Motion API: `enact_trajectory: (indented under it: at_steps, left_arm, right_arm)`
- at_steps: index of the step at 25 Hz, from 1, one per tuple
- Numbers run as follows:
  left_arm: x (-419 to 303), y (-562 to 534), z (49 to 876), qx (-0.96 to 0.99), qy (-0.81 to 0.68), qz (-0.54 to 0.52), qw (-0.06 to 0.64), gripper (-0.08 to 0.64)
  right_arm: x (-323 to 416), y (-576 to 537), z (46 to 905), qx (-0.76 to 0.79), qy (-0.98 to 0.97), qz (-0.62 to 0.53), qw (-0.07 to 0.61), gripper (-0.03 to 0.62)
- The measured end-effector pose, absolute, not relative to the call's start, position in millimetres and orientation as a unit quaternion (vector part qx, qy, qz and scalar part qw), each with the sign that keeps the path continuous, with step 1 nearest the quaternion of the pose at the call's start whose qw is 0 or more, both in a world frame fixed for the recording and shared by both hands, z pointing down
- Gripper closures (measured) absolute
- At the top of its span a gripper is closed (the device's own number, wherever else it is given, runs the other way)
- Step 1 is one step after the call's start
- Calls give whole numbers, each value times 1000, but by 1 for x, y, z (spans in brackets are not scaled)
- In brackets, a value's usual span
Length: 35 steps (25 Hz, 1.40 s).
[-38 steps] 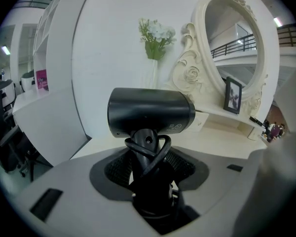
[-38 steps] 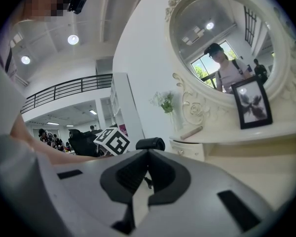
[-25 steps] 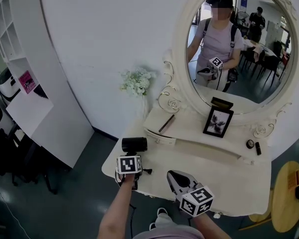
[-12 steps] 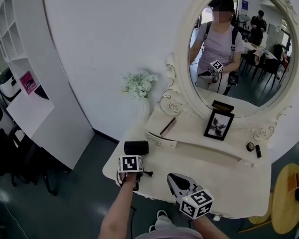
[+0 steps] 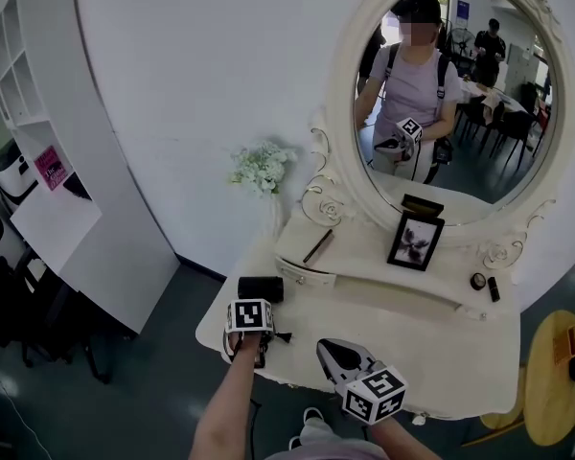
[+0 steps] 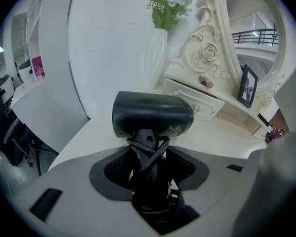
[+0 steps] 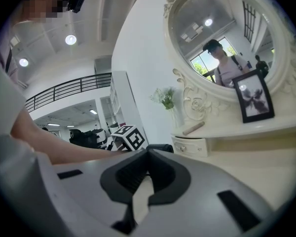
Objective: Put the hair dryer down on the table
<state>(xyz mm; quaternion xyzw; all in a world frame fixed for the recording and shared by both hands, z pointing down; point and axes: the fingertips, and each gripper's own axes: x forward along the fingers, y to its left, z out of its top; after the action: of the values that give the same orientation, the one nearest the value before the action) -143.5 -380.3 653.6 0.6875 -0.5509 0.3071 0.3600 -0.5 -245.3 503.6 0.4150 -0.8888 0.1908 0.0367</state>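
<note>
Where the tabletop (image 5: pixel 441 348) curves away at its left edge, my left gripper (image 6: pixel 148 159) has its fingers (image 6: pixel 116 171) clenched on the handle of the hair dryer (image 6: pixel 153 115), with the cord looped round that handle. The black barrel lies crosswise just inside the left edge, low over the surface. Whether it touches, I cannot tell. Past it, toward the back-left corner, a white vase of flowers (image 6: pixel 158 43) and a small drawer (image 6: pixel 195 101) stand near the barrel but apart from it. Right of the dryer, the middle of the tabletop lies open all the way to the right edge. My right gripper (image 7: pixel 148 154) hovers over the front edge, its fingers (image 7: pixel 126 174) closed tip to tip with nothing between them. Along the back edge a picture frame (image 5: pixel 415 241) leans on the raised shelf below the mirror (image 5: pixel 460 94).
</note>
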Motion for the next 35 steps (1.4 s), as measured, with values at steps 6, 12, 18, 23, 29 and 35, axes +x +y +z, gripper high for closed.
enact_trajectory:
  at_steps: [6,12,18,23,29,35]
  left_arm:
    - [-141,-379,656,688,-547,303,369,345]
    - [-149,-379,638,692,-577,284,328,311]
    - [-149,-373,612,711,-589,241,299,305]
    - [-149,-367,568,740,-592,185,259,324]
    - [-155,-346,525,760,-600,122,220,382]
    - [-162,-318,499,772,-605,89,172,432]
  right_arm:
    - [-1,-243,503,414,-890,189,37,591]
    - [0,-241,502,412,-891,189,37,591]
    - [-3,-240,502,406,-893,190,37,591]
    - [-8,-239,501,399,-896,191,36,590]
    - [-11,-236,499,396,-898,189,33,591]
    - [-11,-236,492,398,-898,185,27,591]
